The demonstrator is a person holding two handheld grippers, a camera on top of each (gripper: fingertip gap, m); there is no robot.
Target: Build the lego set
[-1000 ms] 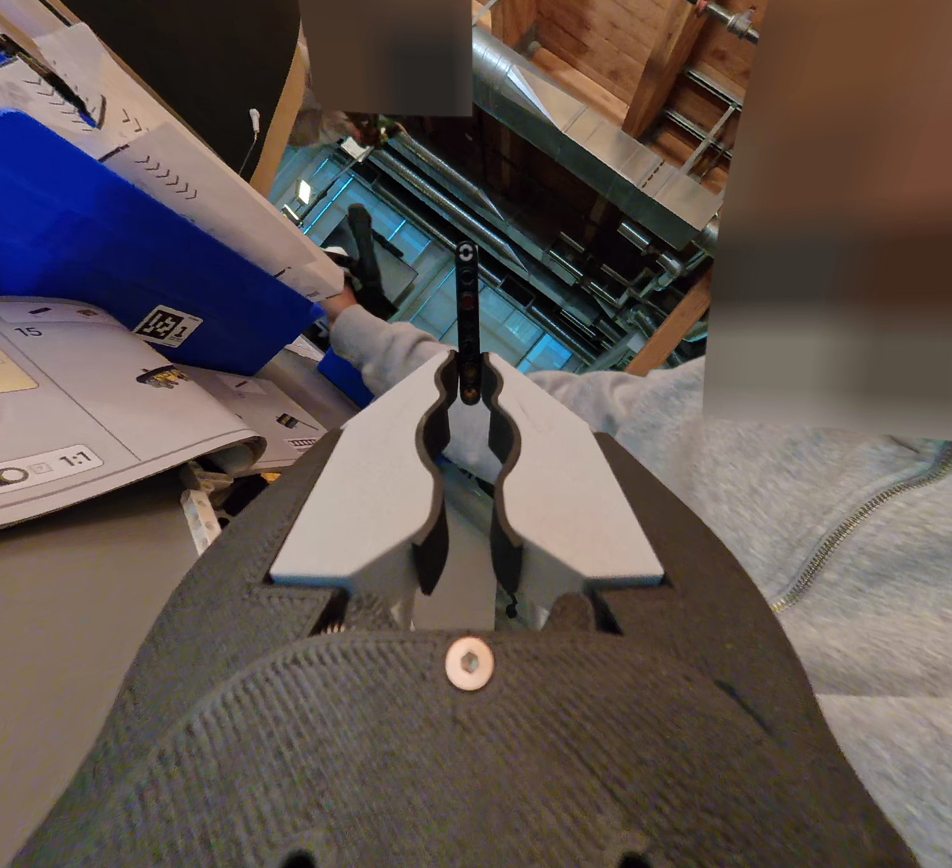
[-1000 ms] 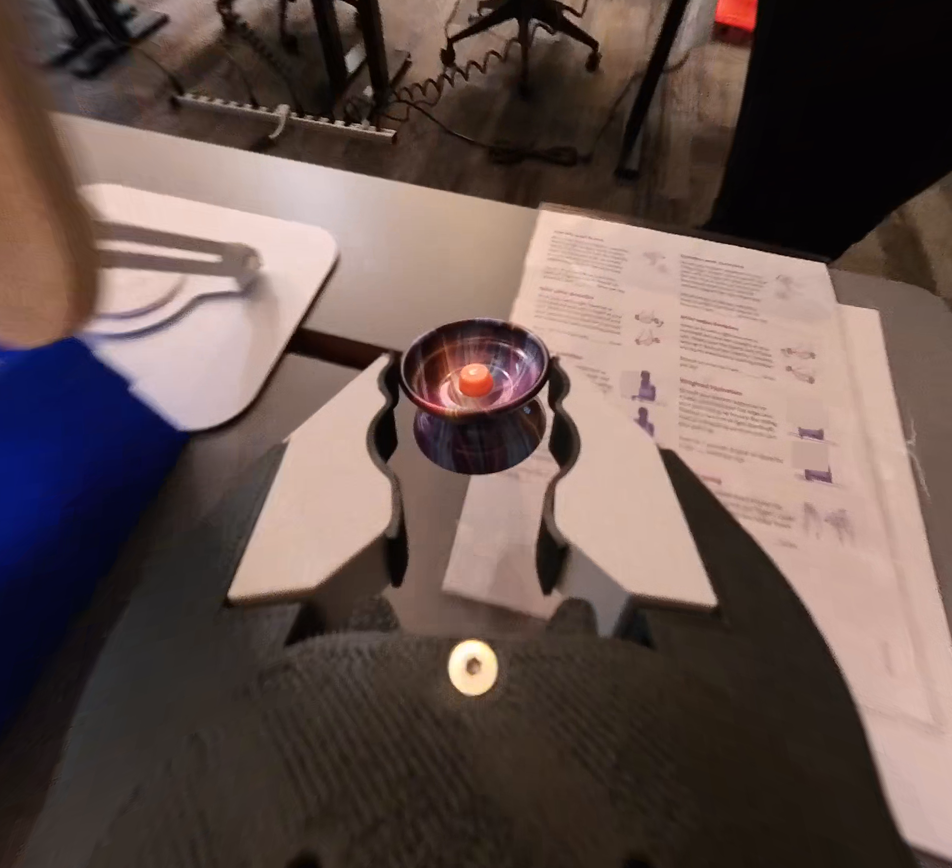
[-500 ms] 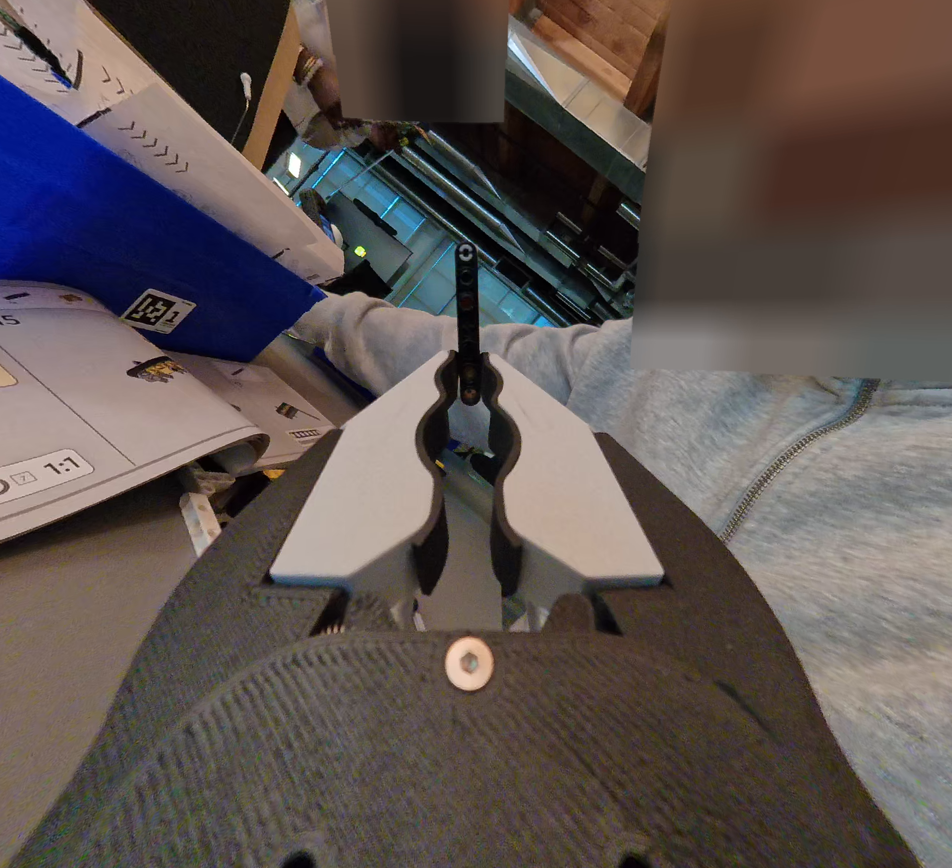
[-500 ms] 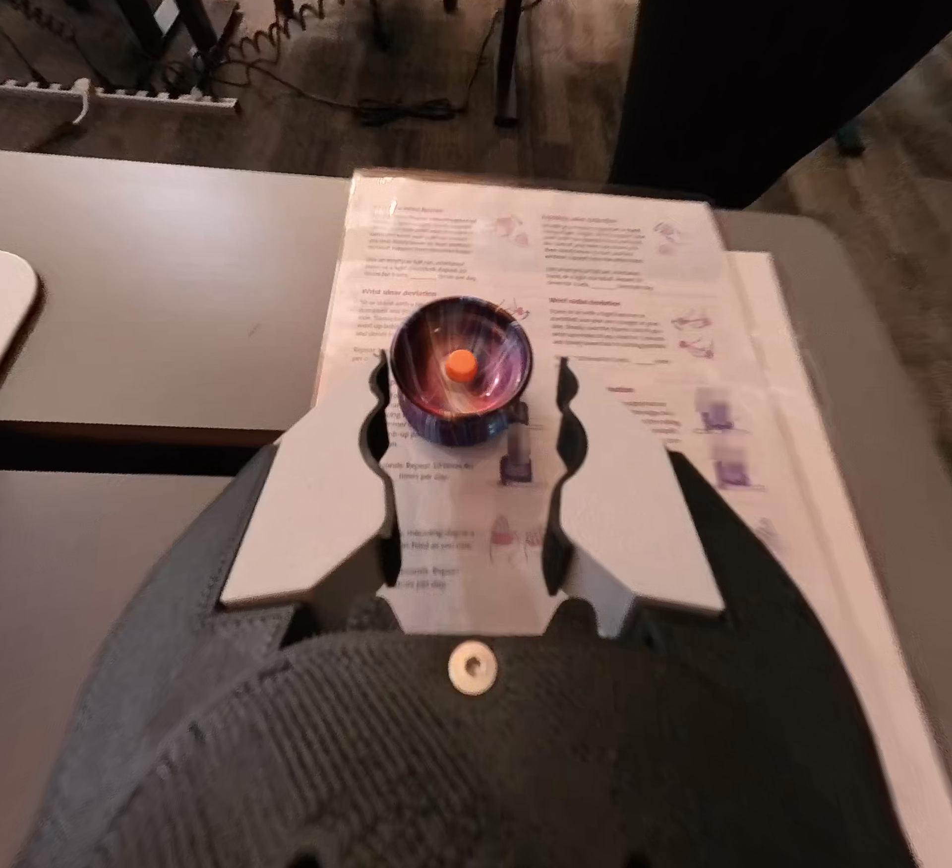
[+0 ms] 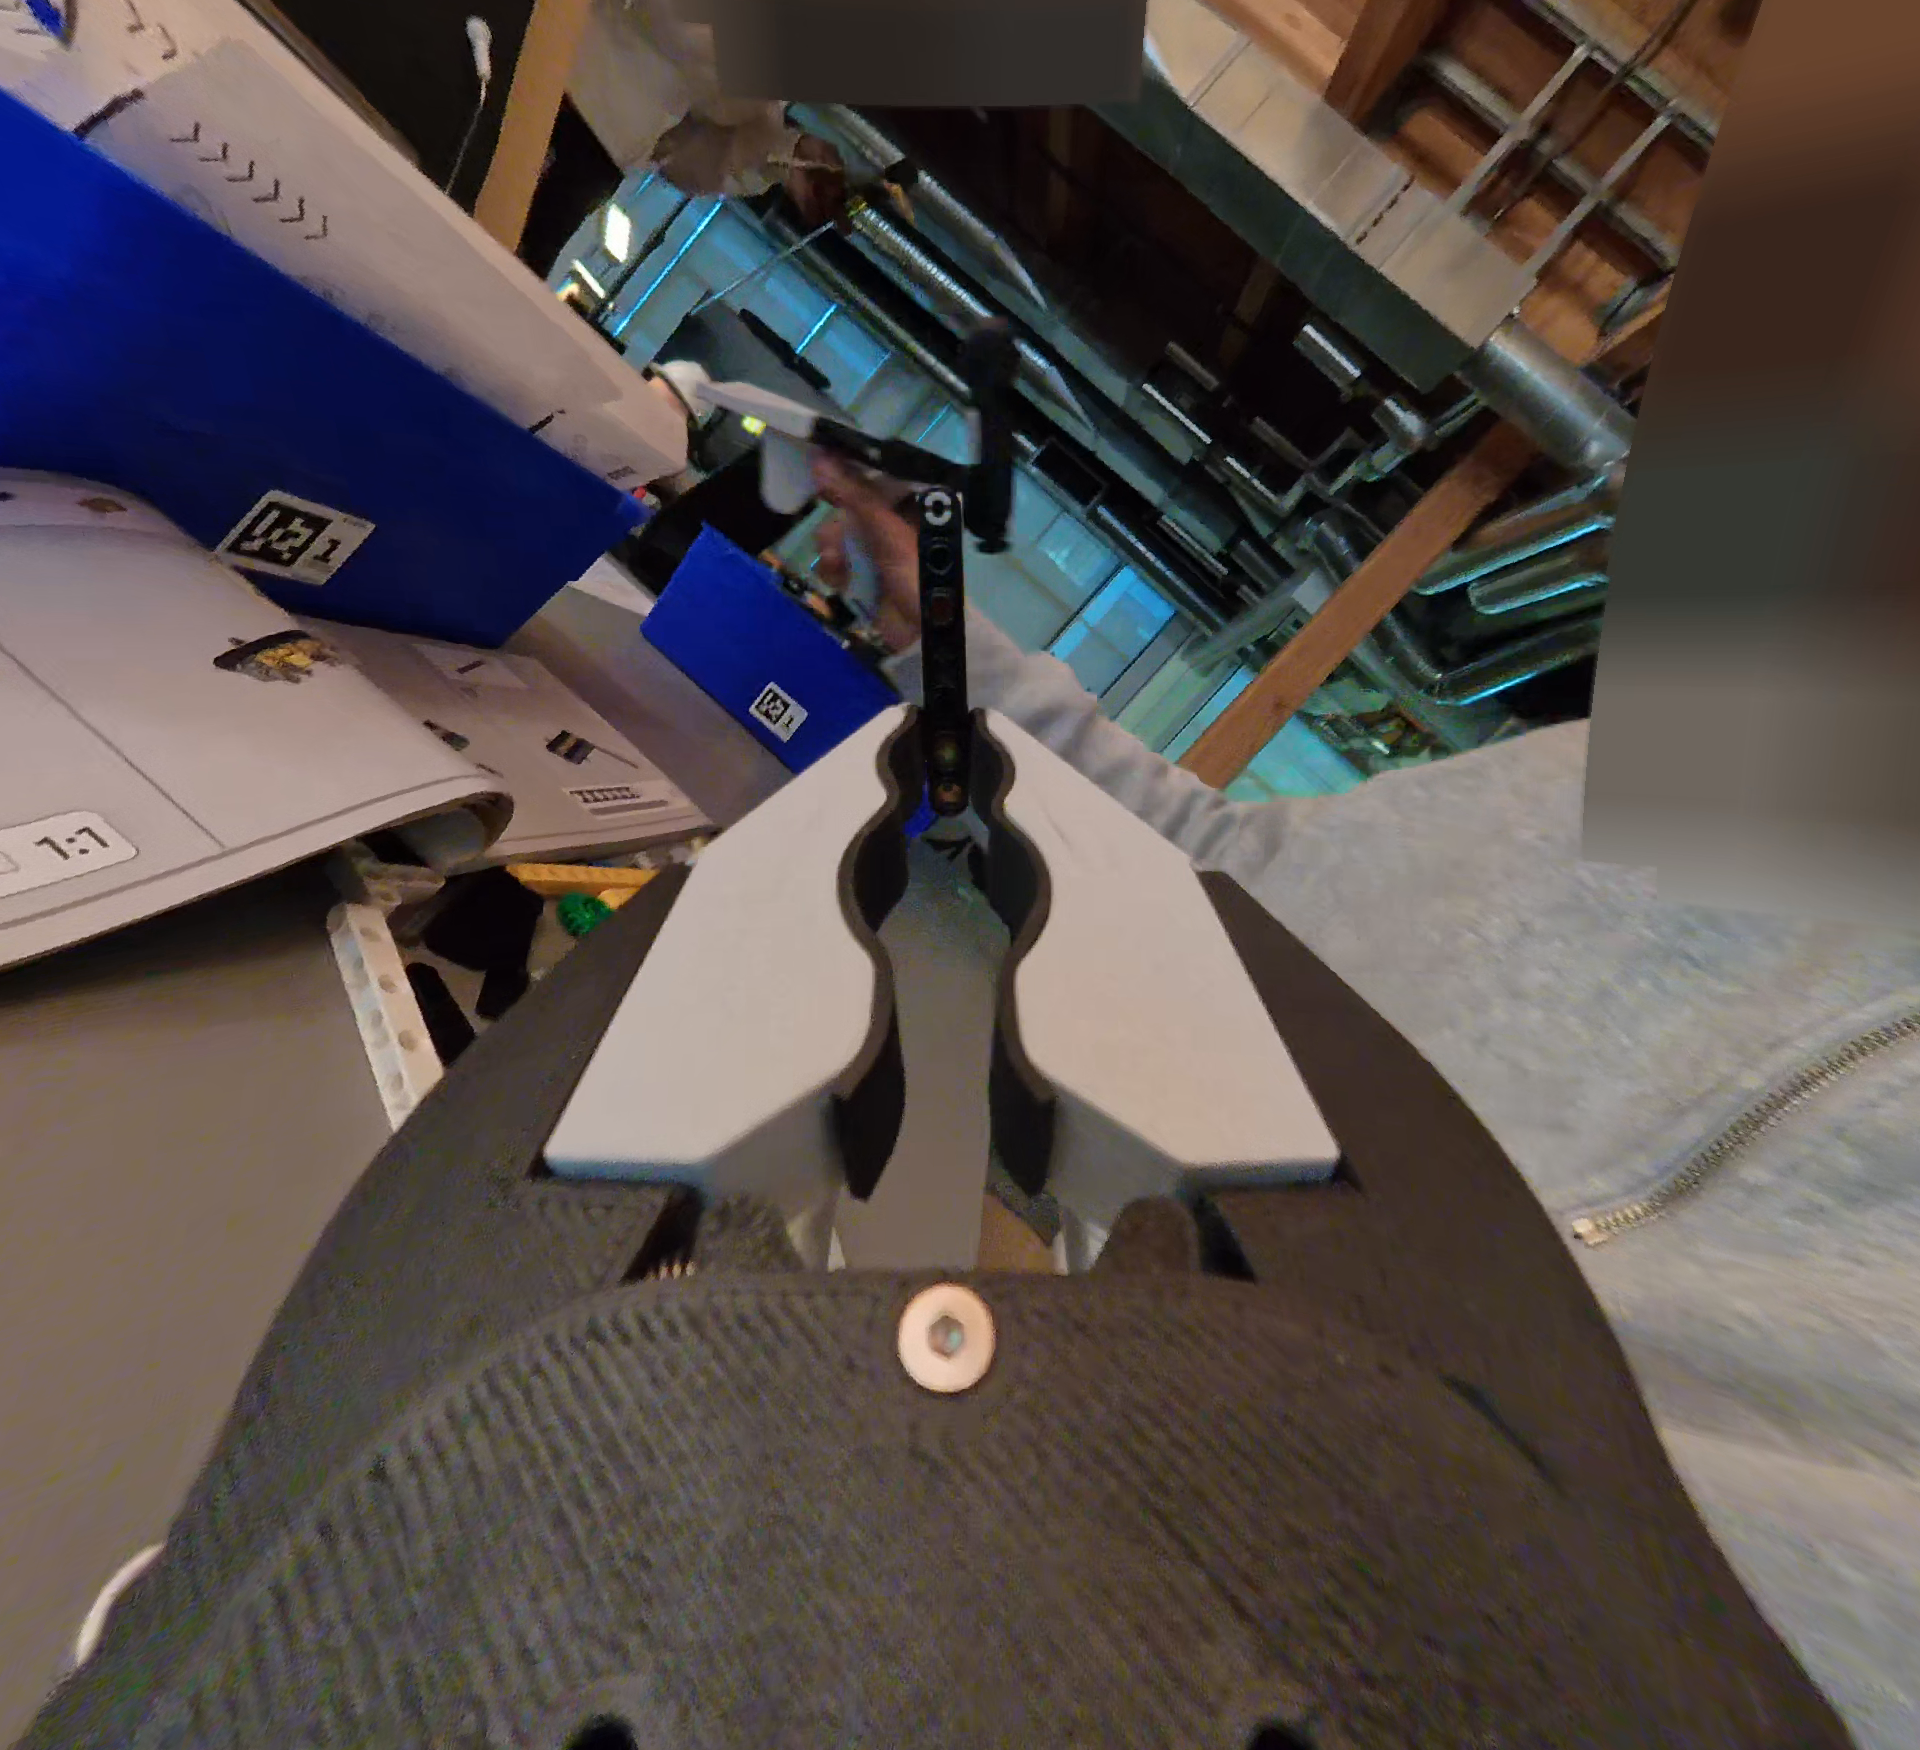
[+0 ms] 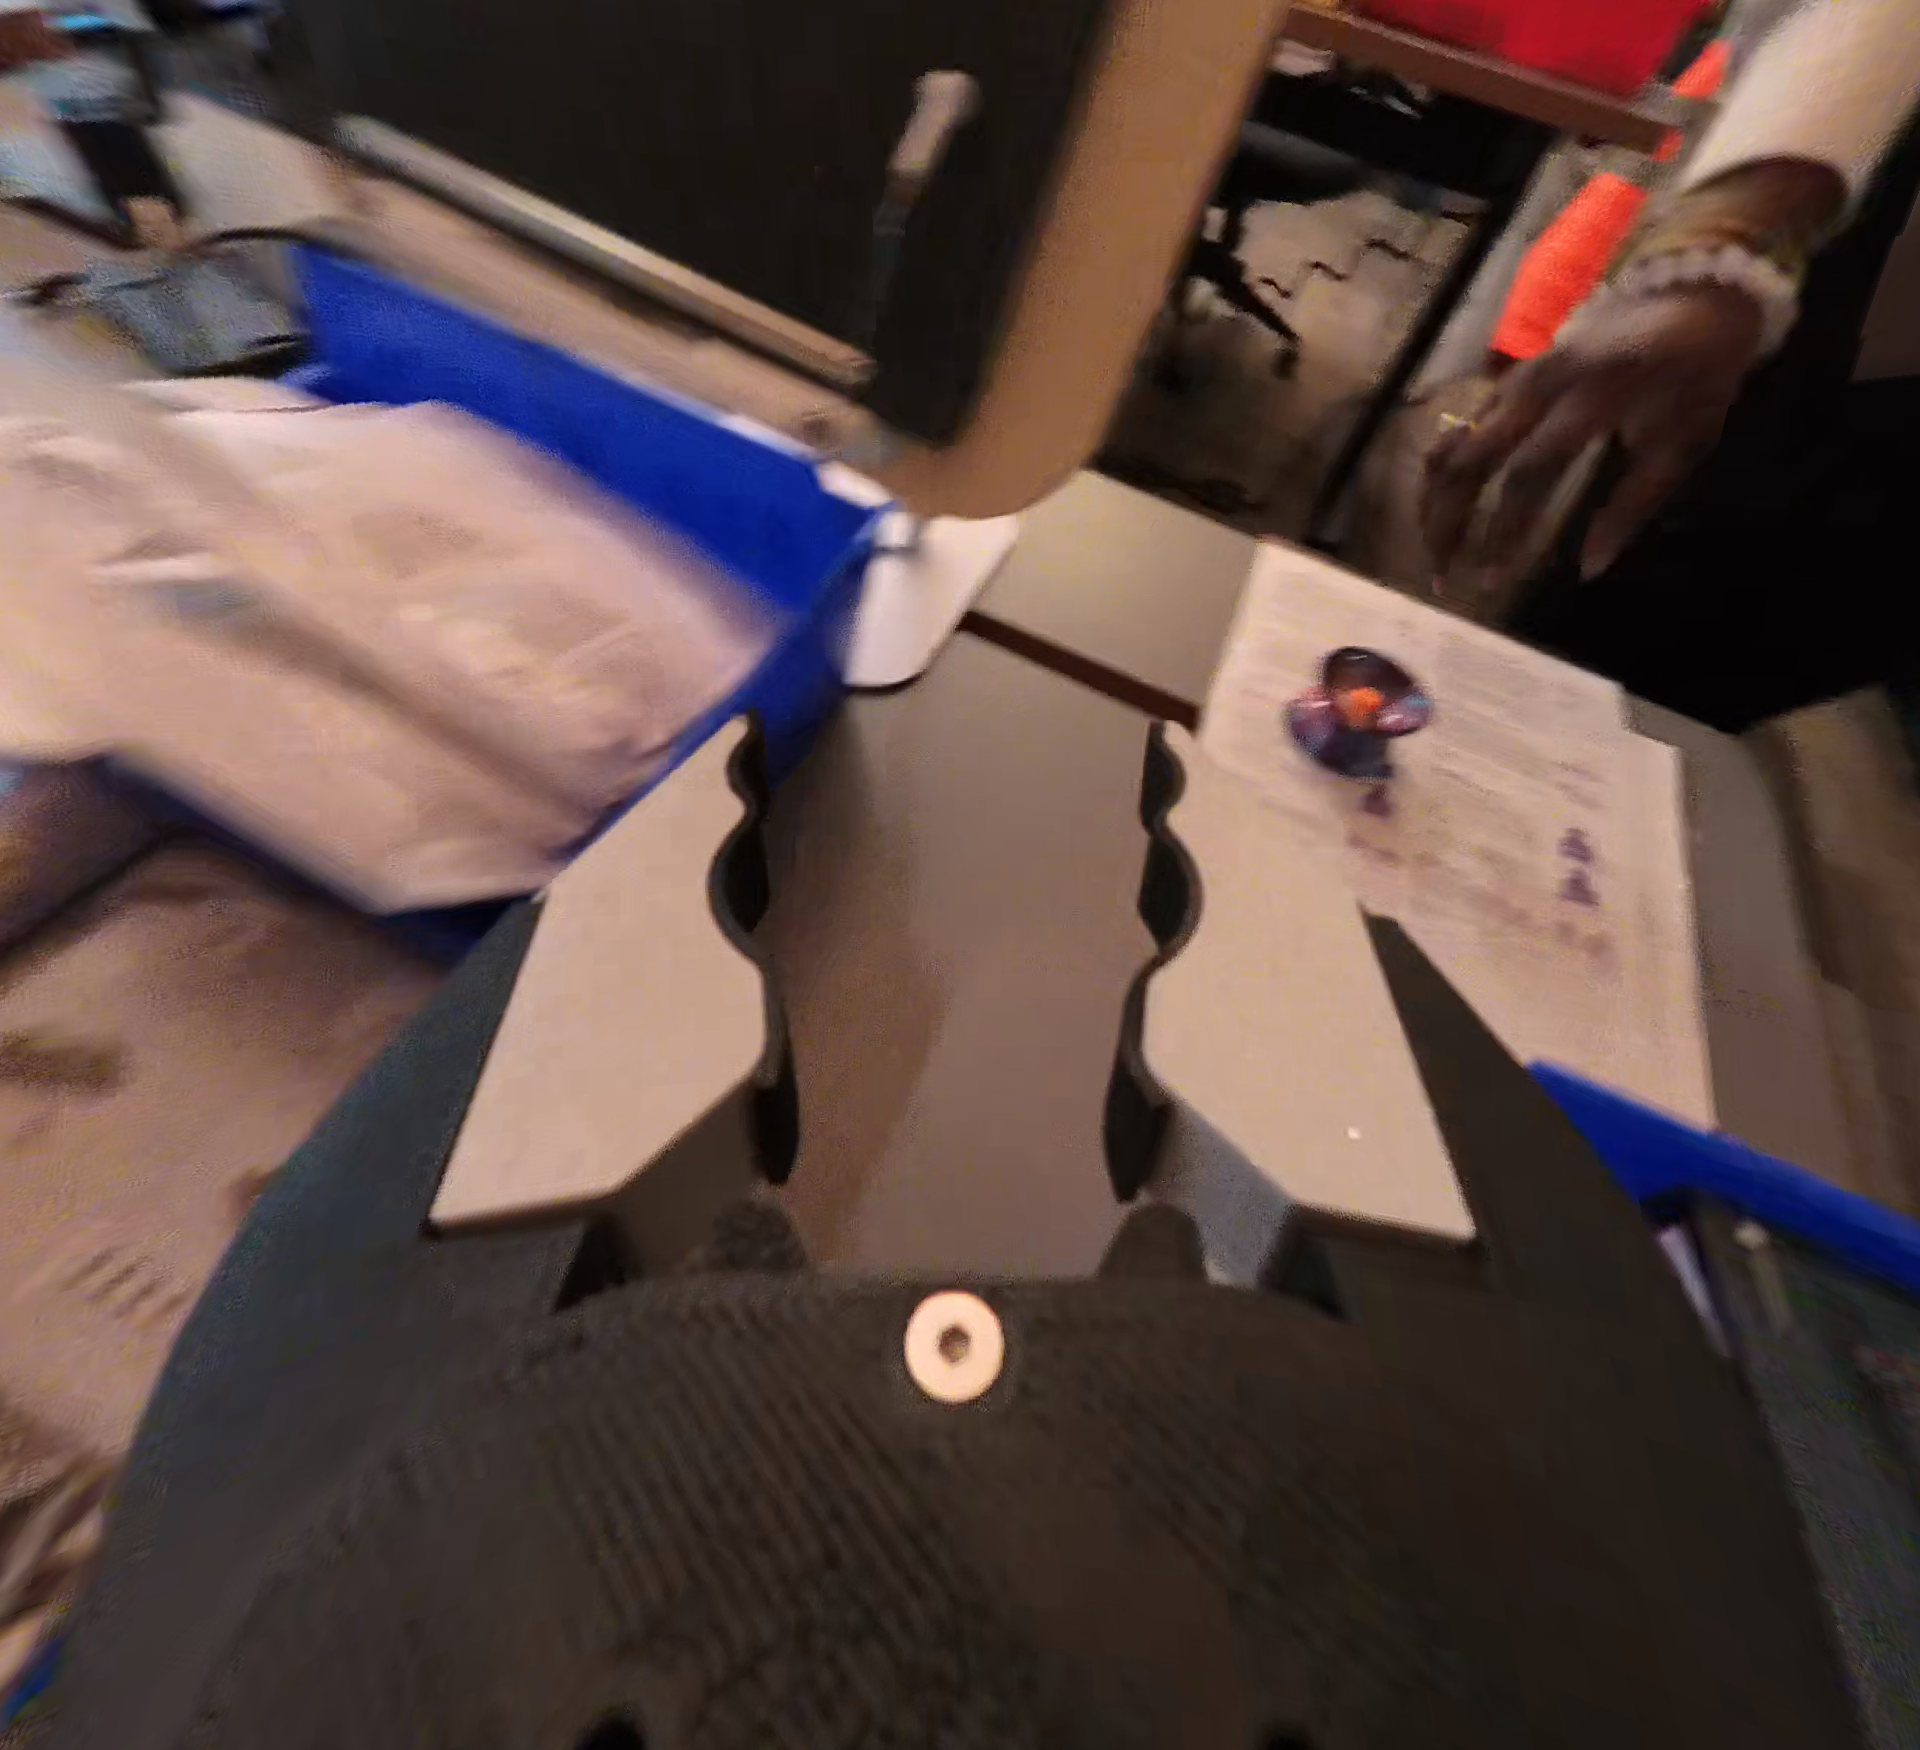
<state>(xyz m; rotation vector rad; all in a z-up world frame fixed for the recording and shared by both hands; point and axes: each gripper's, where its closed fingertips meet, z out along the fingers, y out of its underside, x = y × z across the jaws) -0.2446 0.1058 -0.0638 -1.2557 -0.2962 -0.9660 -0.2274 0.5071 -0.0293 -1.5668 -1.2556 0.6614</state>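
1. Between the fingertips of the left gripper [image 5: 943,770], a thin black lego beam with a row of holes [image 5: 940,620] stands clamped by its lower end, the rest of it rising free above the tips; the jaws are pressed together on it.
2. The right gripper [image 6: 951,770] holds nothing: its jaws are spread wide over the dark tabletop [image 6: 935,921], and the right wrist view is blurred, which suggests motion.
3. The small purple, dish-shaped part with an orange centre [image 6: 1356,713] sits on the printed white sheet [image 6: 1475,869], just ahead and to the right of the right gripper's fingertips and apart from them.
4. The step in hand is probably bringing a mating piece to the beam. The grip is near one end only, so the beam could pivot under sideways push; the left gripper does best to stay firm and hold the beam upright.
5. The open instruction booklet [image 5: 208,744] lies left of the left gripper, against the blue plastic bin [image 5: 260,412]; loose pieces, a white holed beam [image 5: 379,1004] among them, lie under its edge. The right gripper should check the booklet's page, then pick with fingertips squarely across the piece.
6. Another person's hand [image 6: 1558,443] hovers beyond the sheet; the right gripper should steer clear of it.
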